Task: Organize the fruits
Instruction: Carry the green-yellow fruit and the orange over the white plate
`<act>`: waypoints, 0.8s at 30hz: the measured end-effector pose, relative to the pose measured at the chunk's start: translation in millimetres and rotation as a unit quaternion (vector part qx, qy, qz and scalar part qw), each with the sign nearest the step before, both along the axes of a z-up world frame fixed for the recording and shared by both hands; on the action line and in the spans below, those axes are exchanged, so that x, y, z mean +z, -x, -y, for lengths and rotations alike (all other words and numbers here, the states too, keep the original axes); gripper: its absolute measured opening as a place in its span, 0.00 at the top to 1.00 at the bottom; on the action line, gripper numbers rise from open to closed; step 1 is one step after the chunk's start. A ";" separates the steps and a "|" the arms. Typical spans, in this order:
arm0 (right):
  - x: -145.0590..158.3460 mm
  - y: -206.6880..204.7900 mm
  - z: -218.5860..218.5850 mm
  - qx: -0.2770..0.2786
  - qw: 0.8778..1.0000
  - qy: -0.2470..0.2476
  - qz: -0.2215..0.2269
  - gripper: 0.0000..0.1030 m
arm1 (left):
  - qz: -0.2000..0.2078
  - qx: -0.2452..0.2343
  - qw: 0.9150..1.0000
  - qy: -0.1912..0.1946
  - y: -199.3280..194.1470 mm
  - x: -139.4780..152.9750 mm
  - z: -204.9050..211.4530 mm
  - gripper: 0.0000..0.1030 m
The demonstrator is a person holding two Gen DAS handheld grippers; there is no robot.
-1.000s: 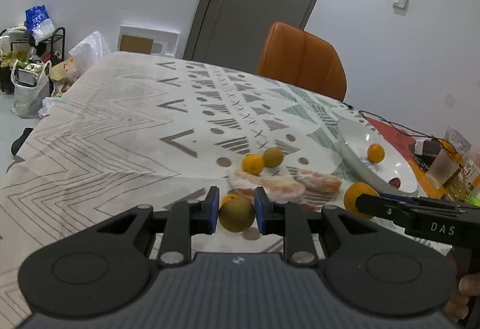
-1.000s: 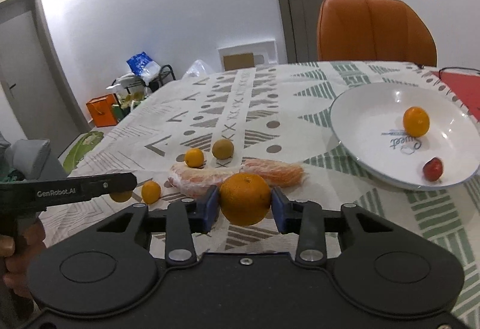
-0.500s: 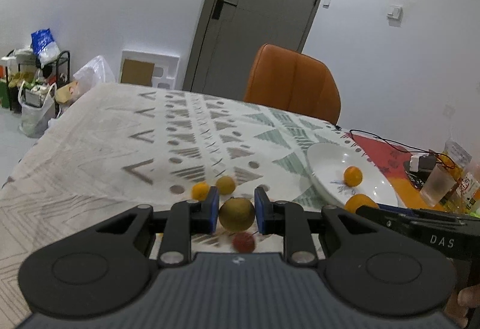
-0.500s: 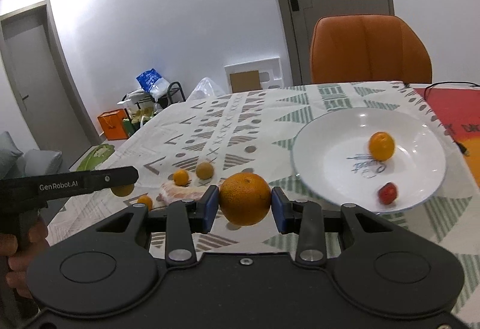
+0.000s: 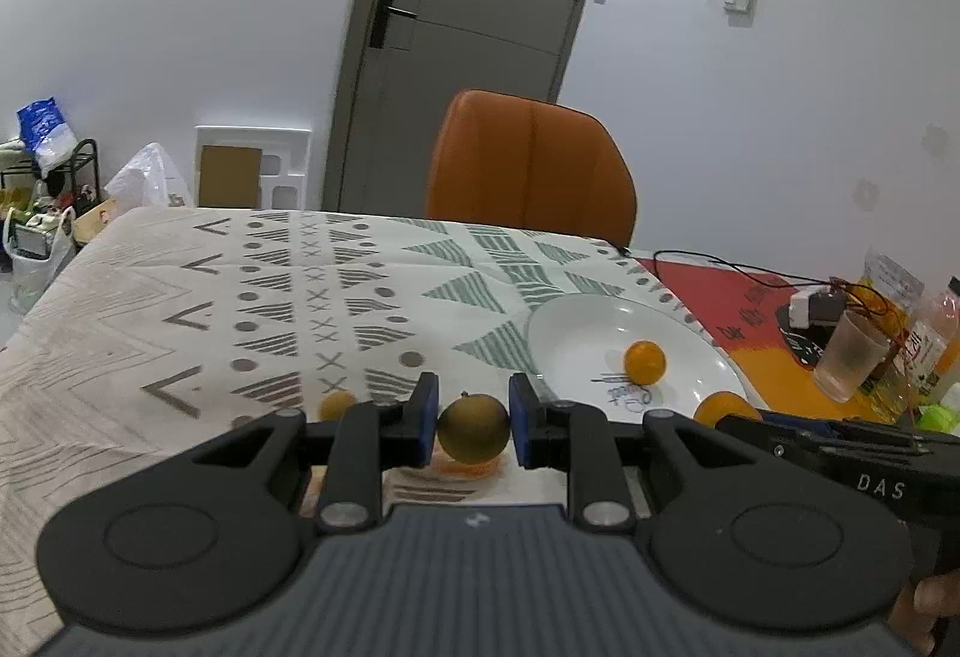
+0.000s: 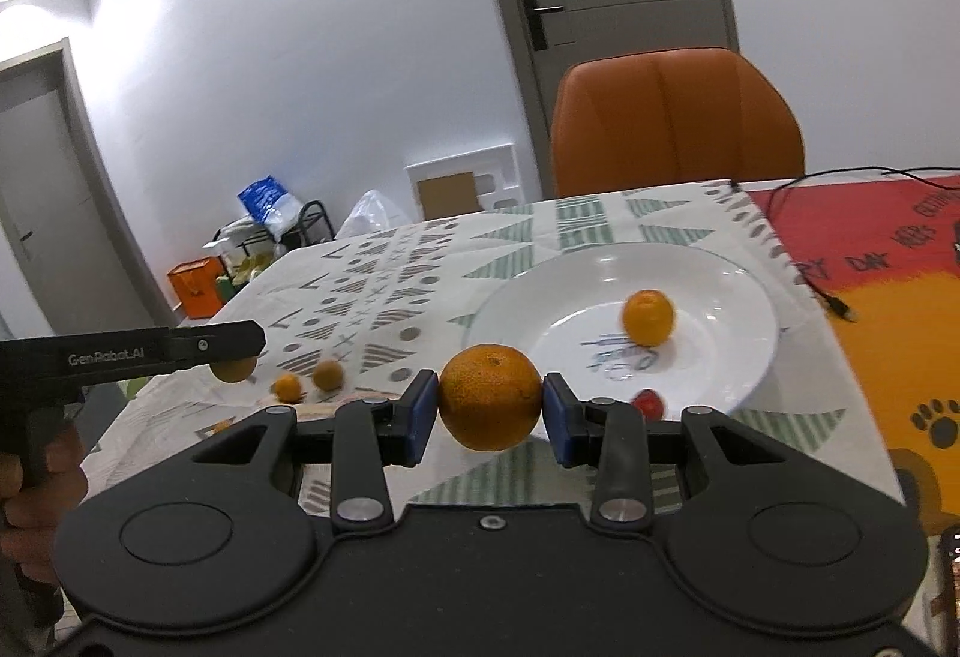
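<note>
White plate, on the patterned tablecloth close to where the cloth meets a red and orange mat; holds one small orange near its middle and a small red fruit at its near rim. Left gripper: blue pads pinching a brownish-green round fruit, held off the cloth. Right gripper: pads pinching a larger orange, held clear of the cloth, in front of the plate's near-left rim. Loose on the cloth, toward its near left edge: two small round fruits side by side, one orange, one duller. Orange chair at the far edge of the table. Plastic cup and cables at the table's right side. A hand grips the left tool's handle.
</note>
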State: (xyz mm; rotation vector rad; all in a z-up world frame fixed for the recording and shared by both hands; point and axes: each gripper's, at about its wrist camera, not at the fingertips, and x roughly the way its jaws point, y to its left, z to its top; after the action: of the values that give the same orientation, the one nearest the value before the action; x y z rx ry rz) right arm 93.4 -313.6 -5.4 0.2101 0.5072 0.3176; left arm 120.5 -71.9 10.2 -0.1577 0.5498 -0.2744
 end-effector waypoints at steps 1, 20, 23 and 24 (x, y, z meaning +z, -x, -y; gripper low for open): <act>-0.5 -0.6 4.0 -0.003 1.000 -0.002 0.000 0.65 | 0.000 -0.002 1.000 -0.001 -1.9 0.0 3.9 0.77; -17.3 -24.3 62.8 -0.039 0.999 -0.024 0.000 0.65 | -0.012 -0.032 0.999 -0.029 -41.1 -5.6 75.0 0.77; -20.6 -30.8 66.4 -0.038 0.999 -0.018 0.004 0.65 | -0.015 -0.036 0.999 -0.032 -47.9 -9.1 83.5 0.77; -21.8 -32.9 67.0 -0.037 0.999 -0.018 0.003 0.65 | -0.016 -0.039 0.999 -0.034 -50.4 -10.7 86.2 0.77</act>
State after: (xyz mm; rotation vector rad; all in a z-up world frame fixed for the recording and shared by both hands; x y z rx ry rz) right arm 126.3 -380.6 -27.2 0.2615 0.4876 0.2545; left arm 170.9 -158.1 -0.5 -0.0753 0.5976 -0.3285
